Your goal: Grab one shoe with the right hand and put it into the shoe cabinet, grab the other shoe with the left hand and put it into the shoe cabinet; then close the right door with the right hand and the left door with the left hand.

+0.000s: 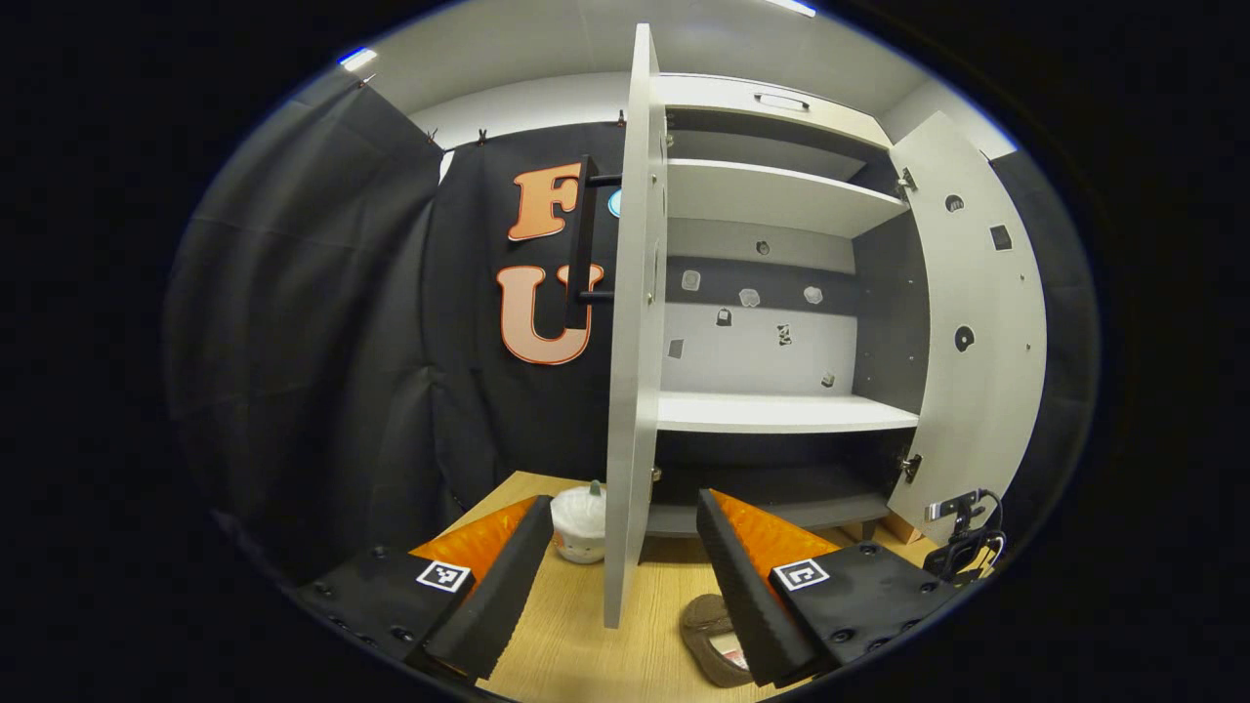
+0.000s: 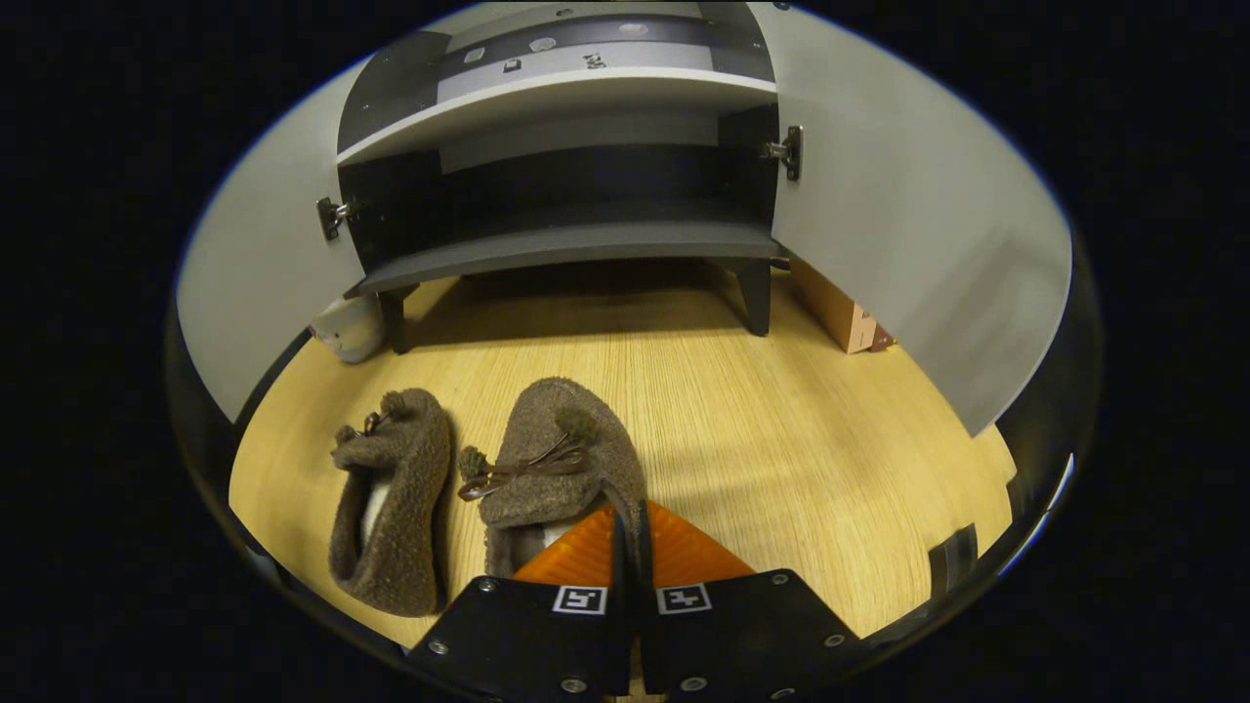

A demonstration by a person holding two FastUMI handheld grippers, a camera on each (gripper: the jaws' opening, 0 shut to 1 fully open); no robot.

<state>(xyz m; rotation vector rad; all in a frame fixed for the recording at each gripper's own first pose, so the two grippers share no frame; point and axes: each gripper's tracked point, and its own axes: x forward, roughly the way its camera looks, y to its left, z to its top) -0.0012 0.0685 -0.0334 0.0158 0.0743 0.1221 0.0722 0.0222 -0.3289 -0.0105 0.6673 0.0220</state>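
Right claw [image 2: 630, 513]: pressed together, pinching the rim of the near shoe [image 2: 557, 459] on the wooden floor [image 2: 781, 439].
Other shoe [image 2: 391, 498]: just left of the claw, apart from the held one.
Left claw [image 1: 620, 566]: spread wide, empty, straddling the left door [image 1: 630, 342] edge.
Cabinet [image 2: 566, 244]: ahead, both doors swung open, bottom shelf bare, broad floor free before it.
Writing: square coded tags on the claws; nothing readable.
White pot [image 1: 579, 522]: left of door.
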